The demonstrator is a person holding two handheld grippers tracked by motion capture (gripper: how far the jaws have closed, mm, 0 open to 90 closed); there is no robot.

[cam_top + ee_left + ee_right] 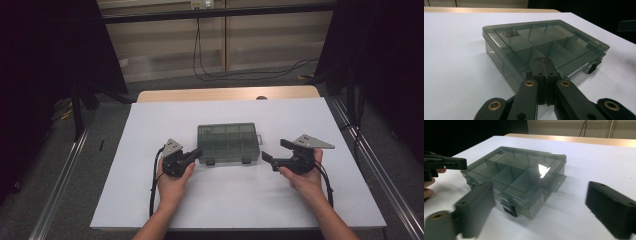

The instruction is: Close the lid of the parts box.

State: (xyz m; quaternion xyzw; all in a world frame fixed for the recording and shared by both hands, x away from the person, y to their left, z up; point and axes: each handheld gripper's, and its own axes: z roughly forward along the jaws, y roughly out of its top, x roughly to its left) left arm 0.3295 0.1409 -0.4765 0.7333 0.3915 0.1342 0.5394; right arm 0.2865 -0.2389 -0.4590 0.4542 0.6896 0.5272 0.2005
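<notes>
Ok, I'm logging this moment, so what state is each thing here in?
Smoky transparent plastic compartment box: lid down, flat on the white sheet, compartments look empty.
Two dark latches on its near edge: appear fastened.
Left gripper: jaws shut, at the box's near left corner.
Right gripper: jaws open, holding nothing.

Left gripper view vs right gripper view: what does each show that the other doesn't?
Left gripper view alone: the left claw with its jaws shut together, tips at the near edge of the compartment box, and embossed lettering on the lid.

Right gripper view alone: the right claw with jaws spread wide and nothing between them, plus the box's two front latches facing the camera.

Both: the closed, smoky see-through box, its dividers, and the white table cover.
</notes>
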